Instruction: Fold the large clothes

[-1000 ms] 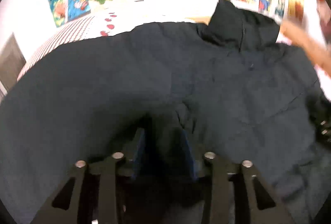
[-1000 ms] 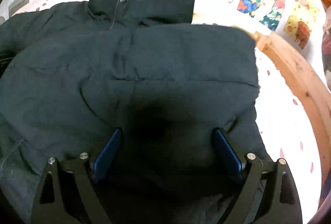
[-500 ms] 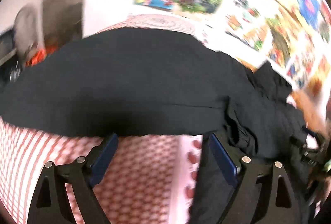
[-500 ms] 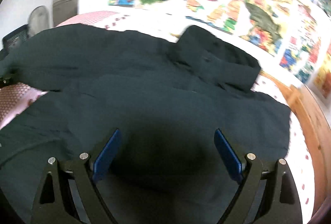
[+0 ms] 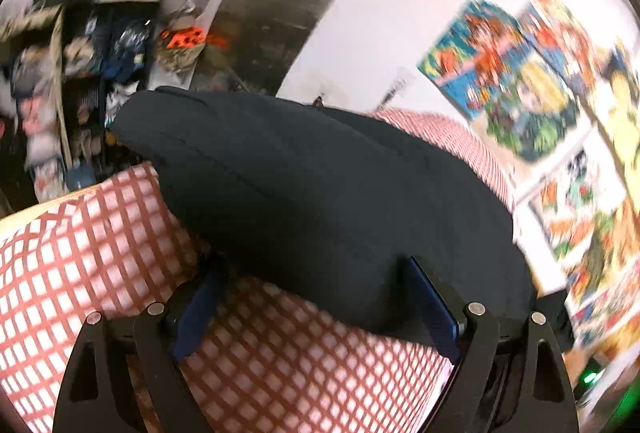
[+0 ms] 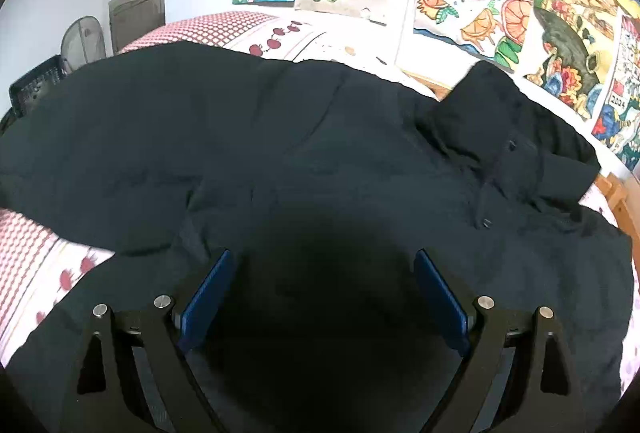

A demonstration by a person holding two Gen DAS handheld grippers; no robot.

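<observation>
black jacket [image 6: 320, 161], red-checked bedsheet [image 5: 100, 253], blue fingers [image 6: 440, 297]

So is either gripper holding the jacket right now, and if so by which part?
Neither. The left gripper is open over the bedsheet by the sleeve; the right gripper is open over the jacket body.

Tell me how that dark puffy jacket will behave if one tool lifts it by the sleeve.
The jacket would likely sag: it drapes in soft folds over the bedsheet. Its padded sleeve looks bulky yet probably light. The smooth shell may slip, and both the left tool and right tool are open.
</observation>
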